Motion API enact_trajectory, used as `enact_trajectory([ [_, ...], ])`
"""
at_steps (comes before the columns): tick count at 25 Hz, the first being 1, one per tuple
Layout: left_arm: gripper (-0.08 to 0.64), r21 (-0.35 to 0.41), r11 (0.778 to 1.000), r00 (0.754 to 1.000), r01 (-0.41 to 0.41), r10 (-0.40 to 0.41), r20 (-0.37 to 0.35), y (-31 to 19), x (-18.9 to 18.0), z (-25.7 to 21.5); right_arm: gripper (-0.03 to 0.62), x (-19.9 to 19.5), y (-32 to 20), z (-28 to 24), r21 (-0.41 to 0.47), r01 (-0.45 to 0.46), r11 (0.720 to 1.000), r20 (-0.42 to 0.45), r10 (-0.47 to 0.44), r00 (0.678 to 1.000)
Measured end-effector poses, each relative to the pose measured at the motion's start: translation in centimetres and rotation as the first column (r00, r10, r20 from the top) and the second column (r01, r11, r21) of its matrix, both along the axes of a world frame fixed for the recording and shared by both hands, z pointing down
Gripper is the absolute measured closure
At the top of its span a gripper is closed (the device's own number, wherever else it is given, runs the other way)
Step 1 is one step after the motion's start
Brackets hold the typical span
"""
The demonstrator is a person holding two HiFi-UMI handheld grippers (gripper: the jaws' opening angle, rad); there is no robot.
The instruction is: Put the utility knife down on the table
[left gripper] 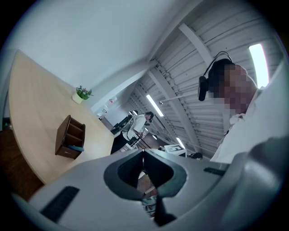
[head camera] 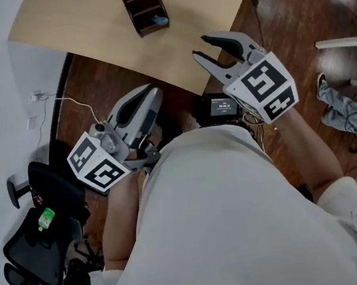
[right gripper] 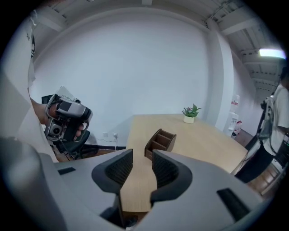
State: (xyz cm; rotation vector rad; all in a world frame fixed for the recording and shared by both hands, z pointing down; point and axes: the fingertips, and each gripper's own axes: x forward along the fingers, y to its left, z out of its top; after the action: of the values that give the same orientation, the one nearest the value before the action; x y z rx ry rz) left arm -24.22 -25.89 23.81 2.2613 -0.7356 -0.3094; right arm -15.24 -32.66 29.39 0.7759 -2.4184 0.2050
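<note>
A brown wooden organizer (head camera: 143, 6) stands on the pale wooden table (head camera: 79, 26). A small blue object (head camera: 160, 20), possibly the utility knife, lies in its front compartment; the left gripper view shows the same blue object (left gripper: 76, 148) in the organizer (left gripper: 68, 137). My right gripper (head camera: 202, 46) hovers off the table's near edge, open, with nothing between its ribbed pads (right gripper: 165, 169); the organizer (right gripper: 160, 142) lies beyond them. My left gripper (head camera: 151, 99) is held close to my body, below the table edge, shut and empty. In its own view the left gripper's (left gripper: 143, 152) tips meet.
A potted plant (right gripper: 190, 113) sits at the table's far end. A black office chair (head camera: 33, 242) with a green bottle (head camera: 45, 218) stands at the left, near a white cable (head camera: 71, 103). A person (left gripper: 137, 126) stands in the background. A small screen (head camera: 222, 106) is at my waist.
</note>
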Motion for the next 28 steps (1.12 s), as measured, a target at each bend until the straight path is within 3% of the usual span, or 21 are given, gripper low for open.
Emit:
enact_trajectory([
  [10, 0.558, 0.009, 1.0, 1.0, 0.001, -0.001, 0.007, 0.8, -0.1, -0.5, 0.591, 1.3, 1.6, -1.2, -0.051, -0.06, 0.997, 0.08, 0.064, 0.995],
  [20, 0.558, 0.005, 1.0, 0.999, -0.024, 0.024, 0.025, 0.9, 0.5, -0.9, 0.591, 1.8, 3.2, -3.2, -0.109, -0.093, 0.99, 0.171, 0.111, 0.979],
  [28, 0.557, -0.003, 0.999, 0.998, -0.036, 0.036, 0.047, 0.9, 0.6, -0.8, 0.591, 2.5, 3.6, -4.4, -0.093, -0.13, 0.987, 0.19, 0.146, 0.971],
])
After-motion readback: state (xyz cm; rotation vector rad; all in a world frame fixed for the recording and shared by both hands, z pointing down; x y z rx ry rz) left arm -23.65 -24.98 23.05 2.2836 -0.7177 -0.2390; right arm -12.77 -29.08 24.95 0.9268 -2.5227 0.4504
